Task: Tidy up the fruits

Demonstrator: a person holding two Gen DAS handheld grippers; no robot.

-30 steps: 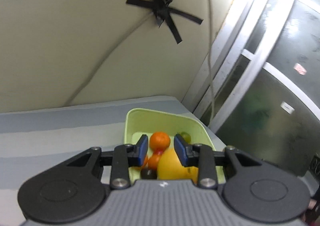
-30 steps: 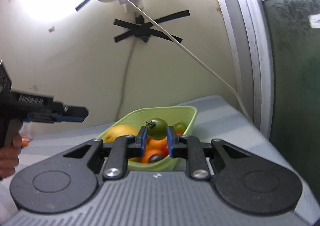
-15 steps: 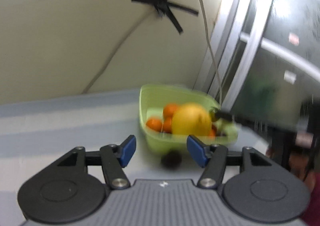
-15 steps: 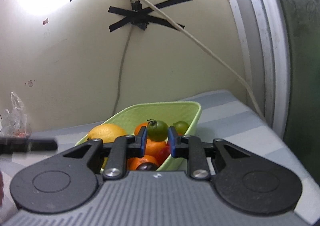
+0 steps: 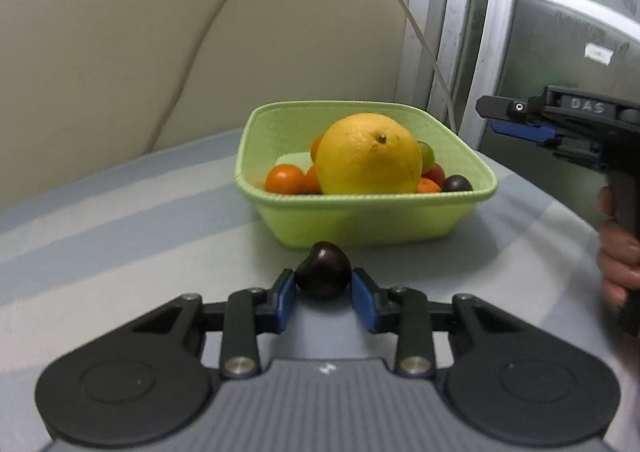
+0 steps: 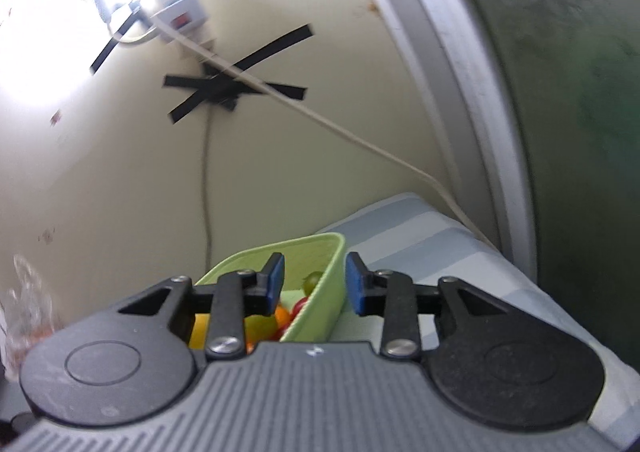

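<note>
A light green basket (image 5: 304, 212) on the striped table holds a big yellow orange (image 5: 368, 156), small orange fruits (image 5: 284, 178), a green tomato (image 5: 426, 152) and a dark fruit (image 5: 456, 184). My left gripper (image 5: 323, 294) is shut on a dark purple fruit (image 5: 323, 274) just in front of the basket. My right gripper (image 6: 315, 284) is open and empty above the basket's right wall (image 6: 324, 292); it also shows in the left wrist view (image 5: 552, 120), to the right of the basket.
A cream wall with black tape crosses (image 6: 236, 88), a power strip (image 6: 180, 12) and a white cord (image 5: 420, 32) stands behind. A metal window frame (image 6: 460, 92) is at the right. A crumpled plastic bag (image 6: 28, 316) lies far left.
My left gripper pulled back from the basket and closed on the dark purple fruit on the table. My right gripper let go of the green tomato, opened and rose.
</note>
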